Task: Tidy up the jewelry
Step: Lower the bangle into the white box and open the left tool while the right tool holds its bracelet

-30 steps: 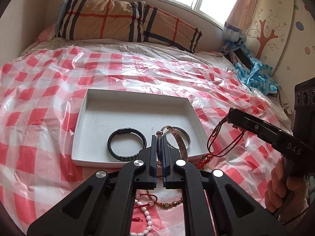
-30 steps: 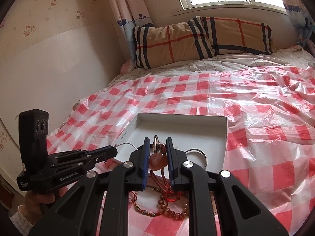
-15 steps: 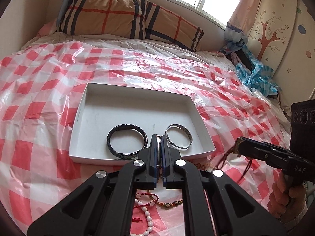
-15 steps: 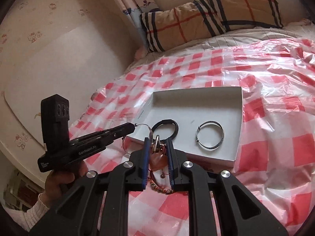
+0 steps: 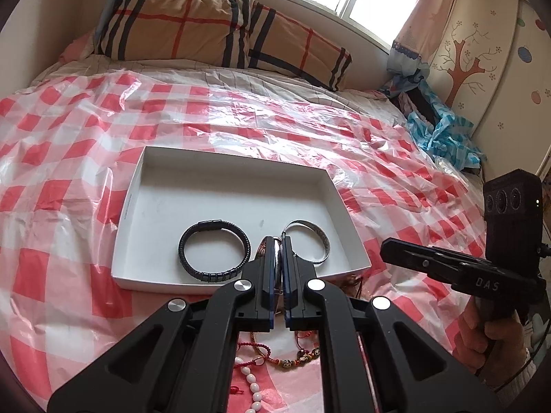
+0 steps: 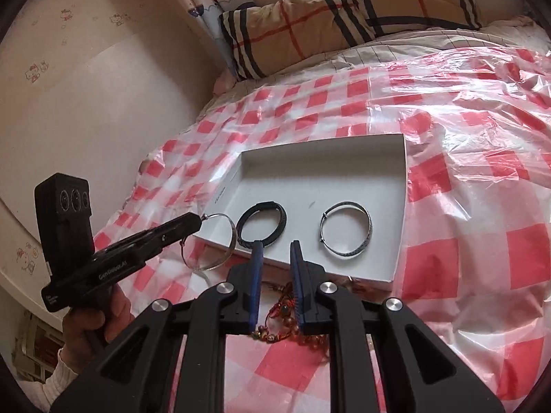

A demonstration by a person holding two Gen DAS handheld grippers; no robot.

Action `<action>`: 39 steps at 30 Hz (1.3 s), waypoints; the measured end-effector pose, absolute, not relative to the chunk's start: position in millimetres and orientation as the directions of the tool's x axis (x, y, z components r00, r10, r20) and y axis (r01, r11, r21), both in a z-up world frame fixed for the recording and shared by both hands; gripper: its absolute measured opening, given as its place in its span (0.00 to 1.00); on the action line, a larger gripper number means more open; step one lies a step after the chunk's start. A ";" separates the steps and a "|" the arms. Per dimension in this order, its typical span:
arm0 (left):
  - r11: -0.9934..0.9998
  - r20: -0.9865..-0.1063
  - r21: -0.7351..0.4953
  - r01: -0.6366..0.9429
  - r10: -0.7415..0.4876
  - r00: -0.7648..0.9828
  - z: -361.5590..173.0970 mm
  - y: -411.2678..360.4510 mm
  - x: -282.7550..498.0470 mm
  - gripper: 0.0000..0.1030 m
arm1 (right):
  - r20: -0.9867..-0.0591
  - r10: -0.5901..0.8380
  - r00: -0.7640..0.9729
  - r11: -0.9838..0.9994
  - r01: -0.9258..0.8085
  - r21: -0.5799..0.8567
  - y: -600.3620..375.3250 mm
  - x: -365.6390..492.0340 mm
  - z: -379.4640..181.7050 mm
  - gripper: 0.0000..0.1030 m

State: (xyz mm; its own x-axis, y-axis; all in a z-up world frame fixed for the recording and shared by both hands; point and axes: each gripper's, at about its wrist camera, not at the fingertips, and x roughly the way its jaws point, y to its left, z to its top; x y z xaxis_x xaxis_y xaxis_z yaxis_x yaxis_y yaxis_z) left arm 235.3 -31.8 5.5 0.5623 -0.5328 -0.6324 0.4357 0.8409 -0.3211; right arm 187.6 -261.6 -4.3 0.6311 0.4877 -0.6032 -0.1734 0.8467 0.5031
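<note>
L gripper (image 6: 198,222) pinches a silver bangle (image 6: 220,244) beside the white tray (image 6: 401,186) w/ two bracelets, ready to drop in; R gripper (image 6: 275,247) is parted, empty.

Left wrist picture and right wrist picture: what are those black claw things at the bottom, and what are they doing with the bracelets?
A person holds a squeeze-handle grabber in each hand, with a camera on it looking along its two fingers. So each picture is that grabber's own view.

The left tool is pinched shut on a thin silver bangle.

The right tool has its fingers a little apart over a heap of red cords and beads. I can't tell whether it grips one.

On the checked bed cover sits a white box. A black bracelet and another silver bangle lie in it.
</note>
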 end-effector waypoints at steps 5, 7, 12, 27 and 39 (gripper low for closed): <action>0.836 -0.627 -0.326 0.441 -0.540 0.561 4.9 -37.1 243.5 0.04 | -0.586 0.499 0.639 0.838 -0.184 0.514 -254.6 204.0 -2.7 0.16; 0.836 -0.624 -0.325 0.443 -0.541 0.563 5.9 -38.3 246.4 0.04 | -0.608 0.469 0.641 0.860 -0.176 0.479 -254.6 201.7 0.8 0.16; 0.835 -0.616 -0.331 0.440 -0.544 0.569 5.4 -38.6 252.8 0.04 | -0.748 0.310 0.587 0.945 -0.108 0.308 -258.7 179.3 -23.4 0.41; 0.831 -0.625 -0.329 0.449 -0.548 0.555 -2.3 -48.2 254.8 0.04 | -0.781 0.291 0.553 0.951 -0.082 0.297 -266.1 180.5 -58.3 0.02; 0.827 -0.620 -0.338 0.450 -0.555 0.555 -3.1 -47.7 257.4 0.04 | -0.836 0.279 0.473 0.959 -0.087 0.271 -257.0 194.2 -71.2 0.02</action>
State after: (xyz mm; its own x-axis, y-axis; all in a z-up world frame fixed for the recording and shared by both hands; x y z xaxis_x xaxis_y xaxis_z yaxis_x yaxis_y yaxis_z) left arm 257.4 -47.7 -3.1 0.5547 -0.5553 -0.6196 0.4496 0.8267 -0.3384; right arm 194.2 -256.9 -71.2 0.4725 0.2794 -0.8359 -0.0871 0.9586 0.2712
